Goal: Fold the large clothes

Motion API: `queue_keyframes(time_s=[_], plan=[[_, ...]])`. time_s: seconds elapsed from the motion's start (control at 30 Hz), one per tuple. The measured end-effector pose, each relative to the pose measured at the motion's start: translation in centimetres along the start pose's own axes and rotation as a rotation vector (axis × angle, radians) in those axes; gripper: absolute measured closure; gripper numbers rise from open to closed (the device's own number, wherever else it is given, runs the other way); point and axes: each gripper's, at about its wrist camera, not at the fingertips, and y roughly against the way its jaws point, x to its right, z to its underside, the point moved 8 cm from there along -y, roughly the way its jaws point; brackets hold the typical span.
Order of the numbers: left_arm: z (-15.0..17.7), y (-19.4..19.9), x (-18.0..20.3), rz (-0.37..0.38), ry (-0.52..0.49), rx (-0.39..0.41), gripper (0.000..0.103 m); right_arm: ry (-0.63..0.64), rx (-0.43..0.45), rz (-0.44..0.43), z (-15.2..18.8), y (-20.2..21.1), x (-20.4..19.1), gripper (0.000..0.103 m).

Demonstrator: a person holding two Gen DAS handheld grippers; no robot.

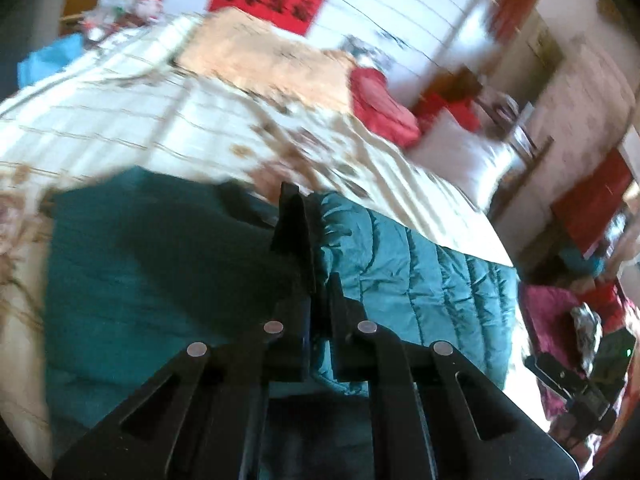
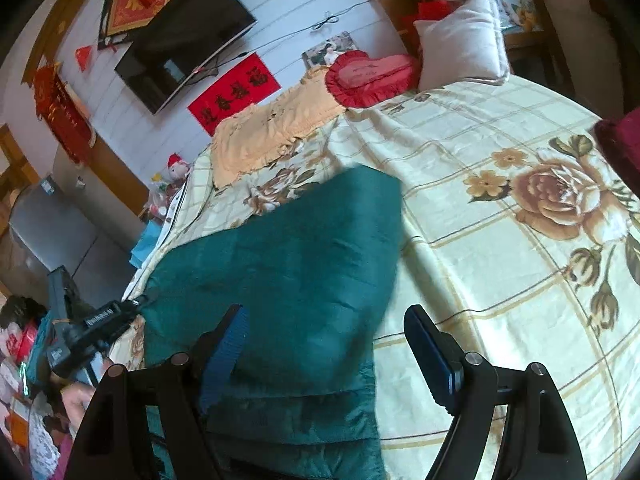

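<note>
On the bed (image 2: 500, 240), toward its near edge, lies one teal quilted coat (image 2: 288, 264), spread flat with a far corner reaching onto the floral cover. Near end cut off by the frame bottom in both views. Quilted ribs clear only on the right part in the left wrist view (image 1: 420, 276); rest of it blurred and in shadow.

Left gripper (image 1: 298, 200) over the coat, fingers (image 1: 294, 232) pressed together; whether any fabric is pinched between them cannot be told, tips dark against dark cloth. Seen also from the right wrist view at the coat's left edge (image 2: 136, 302), partly cut off, with part of a hand (image 2: 78, 398) below it.

Right gripper (image 2: 324, 332) above the coat's near part, fingers (image 2: 226, 344) spread wide, nothing between them, blue pads facing inward.

Farther up the bed: one peach blanket (image 2: 272, 128), one red heart cushion (image 2: 368, 74), one white pillow (image 2: 464, 40). On the wall: one dark TV (image 2: 184, 48), one red banner (image 2: 234, 92), its characters too small to read. Left wrist view smeared throughout; clutter at its right edge hard to make out.
</note>
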Motion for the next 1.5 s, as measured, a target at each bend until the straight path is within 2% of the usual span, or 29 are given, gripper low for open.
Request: queue_keyframes(time_s=[0.17,0.27,0.33,0.63,0.77,0.87,0.97,1.0,1.03,1.1,1.13,1.27,1.33,1.4,1.5], plan=[[-1.3,3.1,-7.6,-0.124,0.082,0.066,0.097,0.028,-0.018,-0.001,0.0,-1.9,-1.6,0.025],[-1.0,4.3,-11.8,-0.171,0.144,0.076,0.097,0.054,-0.030,0.006,-0.3,-4.1,-3.1,0.025],[-0.7,4.3,-13.4,-0.190,0.158,0.071,0.097,0.068,-0.041,0.017,-0.5,-5.7,-4.0,0.025],[1.6,2.2,-14.4,-0.248,0.094,0.024,0.097,0.200,-0.112,0.079,-0.3,-12.4,-7.7,0.026],[2.4,1.2,-14.2,-0.227,0.074,0.001,0.097,0.337,-0.229,0.252,2.1,-16.1,-6.2,0.023],[2.5,1.2,-13.9,-0.203,0.075,-0.010,0.096,0.305,-0.241,0.277,2.6,-16.7,-4.5,0.018],[1.9,2.4,-14.2,-0.215,0.110,-0.013,0.084,0.251,-0.227,0.241,2.0,-15.0,-4.4,0.019],[1.5,3.1,-14.2,-0.218,0.112,0.011,0.073,0.244,-0.208,0.229,1.7,-14.2,-4.7,0.019],[1.0,3.7,-14.0,-0.217,0.108,0.039,0.056,0.247,-0.183,0.213,1.4,-13.4,-5.3,0.019],[0.1,5.0,-13.4,-0.198,0.096,0.112,0.038,0.274,-0.129,0.177,0.8,-12.0,-7.0,0.019],[-0.3,5.3,-12.8,-0.188,0.083,0.140,0.034,0.291,-0.106,0.161,0.5,-11.6,-7.9,0.019],[-0.4,3.3,-11.3,-0.214,0.042,0.105,0.034,0.378,-0.092,0.105,0.6,-12.6,-12.4,0.019],[-0.2,1.4,-11.1,-0.283,0.007,0.076,0.034,0.423,-0.083,0.117,0.7,-14.4,-13.9,0.019],[0.1,-0.8,-11.7,-0.343,-0.008,0.030,0.034,0.419,-0.090,0.121,0.7,-16.3,-14.5,0.021],[0.8,-3.2,-13.1,-0.353,0.026,-0.008,0.034,0.402,-0.098,0.152,1.0,-19.0,-14.5,0.023]])
